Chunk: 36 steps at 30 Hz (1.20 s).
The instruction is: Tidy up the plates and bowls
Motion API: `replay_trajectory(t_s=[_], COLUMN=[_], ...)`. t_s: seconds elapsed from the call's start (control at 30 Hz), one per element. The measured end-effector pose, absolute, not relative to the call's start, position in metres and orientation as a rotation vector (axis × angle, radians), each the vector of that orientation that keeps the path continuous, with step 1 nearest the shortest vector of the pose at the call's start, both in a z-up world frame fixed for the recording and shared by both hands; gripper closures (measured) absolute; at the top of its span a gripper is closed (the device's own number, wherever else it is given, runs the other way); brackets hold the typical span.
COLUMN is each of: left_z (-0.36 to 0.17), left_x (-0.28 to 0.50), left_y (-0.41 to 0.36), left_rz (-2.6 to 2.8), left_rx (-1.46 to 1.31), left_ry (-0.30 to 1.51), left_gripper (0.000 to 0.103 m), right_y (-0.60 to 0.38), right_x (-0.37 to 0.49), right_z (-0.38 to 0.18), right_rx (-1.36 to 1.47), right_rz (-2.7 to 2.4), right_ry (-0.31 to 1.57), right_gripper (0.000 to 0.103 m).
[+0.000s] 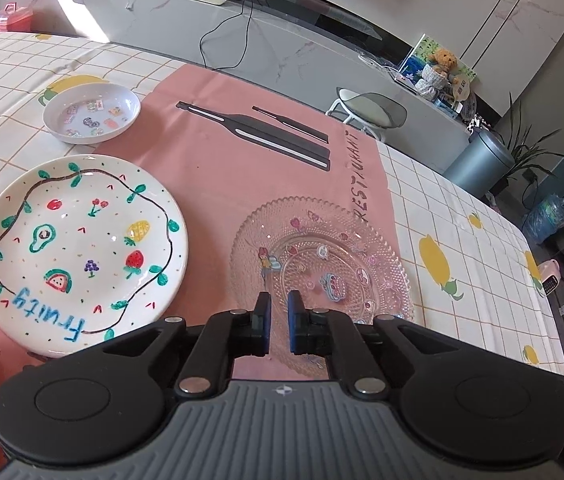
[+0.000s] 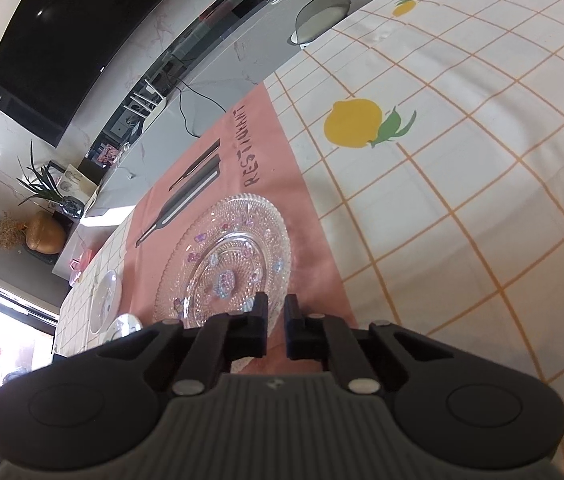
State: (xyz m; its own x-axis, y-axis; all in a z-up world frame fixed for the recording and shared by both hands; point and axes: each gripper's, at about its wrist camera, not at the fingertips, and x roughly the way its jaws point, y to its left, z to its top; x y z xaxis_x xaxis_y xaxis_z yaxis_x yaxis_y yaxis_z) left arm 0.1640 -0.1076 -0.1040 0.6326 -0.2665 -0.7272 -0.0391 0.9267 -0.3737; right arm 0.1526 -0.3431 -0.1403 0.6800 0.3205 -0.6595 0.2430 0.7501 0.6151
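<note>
A clear beaded glass plate [image 1: 321, 248] with small stickers lies on the pink placemat [image 1: 222, 152]. My left gripper [image 1: 278, 308] is at its near left rim, jaws nearly together with the glass edge between the blue pads. In the right wrist view the same glass plate [image 2: 222, 256] lies just ahead. My right gripper [image 2: 276, 308] is narrowed on its near right edge, the left finger over the glass. A white plate painted with fruit [image 1: 82, 252] sits to the left. A shallow white bowl [image 1: 92, 112] with stickers stands behind it.
The table wears a checked lemon-print cloth [image 1: 461, 240]; its far edge runs behind the placemat. A stool [image 1: 365, 112] and a grey low cabinet [image 1: 202, 12] stand beyond. In the right wrist view the bowl [image 2: 106, 300] and the fruit plate [image 2: 126, 326] show at the left.
</note>
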Motion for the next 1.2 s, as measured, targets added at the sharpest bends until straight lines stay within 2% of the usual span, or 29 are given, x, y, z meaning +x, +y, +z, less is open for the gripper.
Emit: replay_trajectory(t_s=[0.07, 0.3, 0.37, 0.43, 0.53, 0.67, 0.73, 0.87, 1.1, 1.17, 1.2], left_z=[-0.104, -0.106, -0.108, -0.109, -0.11, -0.113, -0.115, -0.118, -0.108, -0.105, -0.103], left_x=[0.164, 0.166, 0.169, 0.172, 0.177, 0.182, 0.183, 0.182, 0.175, 0.176, 0.177], left_y=[-0.107, -0.116, -0.118, -0.119, -0.124, -0.128, -0.13, -0.134, -0.126, -0.121, -0.118], left_rz=[-0.136, -0.176, -0.176, -0.179, -0.184, -0.201, -0.214, -0.252, -0.217, -0.189, -0.174], left_rx=[-0.386, -0.386, -0.381, -0.38, -0.365, -0.351, -0.349, -0.356, -0.361, -0.359, -0.359], left_ry=[0.873, 0.855, 0.865, 0.869, 0.87, 0.878, 0.885, 0.9, 0.818, 0.796, 0.79], left_gripper=[0.093, 0.076, 0.076, 0.076, 0.077, 0.077, 0.086, 0.091, 0.09, 0.085, 0.078], right_y=[-0.349, -0.36, -0.36, -0.361, -0.362, -0.363, -0.363, -0.365, -0.368, -0.367, -0.367], right_x=[0.148, 0.14, 0.141, 0.142, 0.145, 0.15, 0.15, 0.149, 0.146, 0.147, 0.146], right_z=[-0.138, -0.134, -0.134, -0.134, -0.133, -0.134, -0.135, -0.135, -0.133, -0.133, -0.133], right_rx=[0.735, 0.682, 0.68, 0.677, 0.674, 0.673, 0.675, 0.679, 0.677, 0.681, 0.685], right_rz=[0.032, -0.004, 0.001, 0.004, 0.0, -0.001, 0.002, 0.003, -0.004, -0.003, -0.002], right_ry=[0.834, 0.817, 0.814, 0.804, 0.796, 0.808, 0.806, 0.801, 0.799, 0.799, 0.798], right_gripper=[0.098, 0.098, 0.093, 0.091, 0.076, 0.076, 0.076, 0.076, 0.076, 0.076, 0.076])
